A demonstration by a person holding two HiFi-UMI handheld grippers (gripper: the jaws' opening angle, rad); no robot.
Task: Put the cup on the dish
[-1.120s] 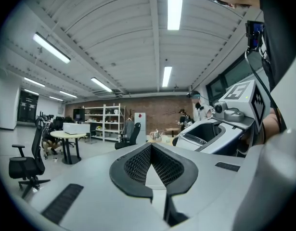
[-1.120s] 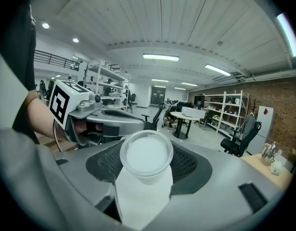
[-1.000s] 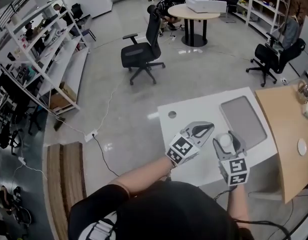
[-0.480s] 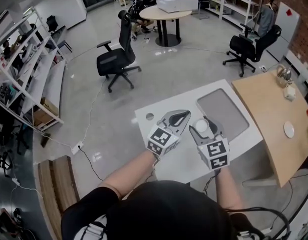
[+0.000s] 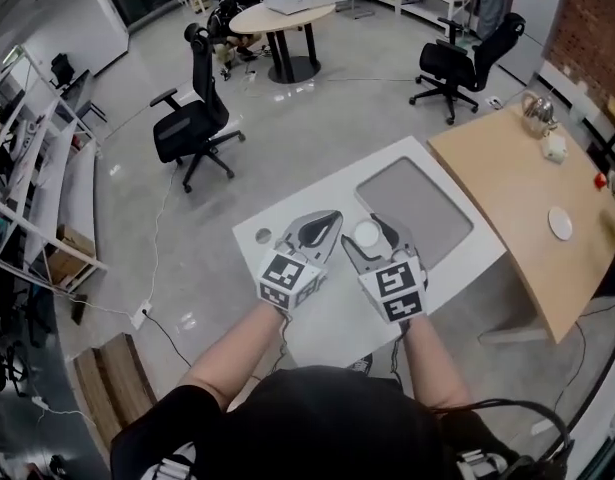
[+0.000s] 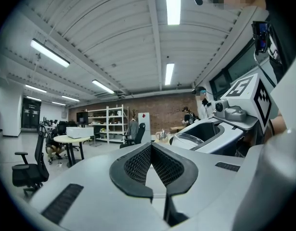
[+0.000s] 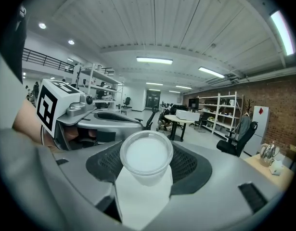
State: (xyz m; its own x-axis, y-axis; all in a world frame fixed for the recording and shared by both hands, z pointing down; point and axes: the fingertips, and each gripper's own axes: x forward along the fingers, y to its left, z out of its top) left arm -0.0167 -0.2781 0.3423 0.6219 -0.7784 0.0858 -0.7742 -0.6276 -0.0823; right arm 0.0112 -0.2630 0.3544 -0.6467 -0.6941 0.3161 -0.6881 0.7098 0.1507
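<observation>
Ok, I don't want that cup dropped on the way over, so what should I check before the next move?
1. Right gripper shut on the translucent white plastic cup: ok.
2. Cup's mouth up, seen from the head view: ok.
3. Left gripper empty, jaws together: ok.
4. Small round white dish on the wooden table bare: ok.
5. Cup above dish: not ok; it hangs over the white table, dish far to the right.
6. Cup's contents: cannot tell.

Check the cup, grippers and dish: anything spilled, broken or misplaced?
Nothing stands out: the cup sits intact in the right gripper, the left gripper is shut and empty, the dish lies flat on its table.
</observation>
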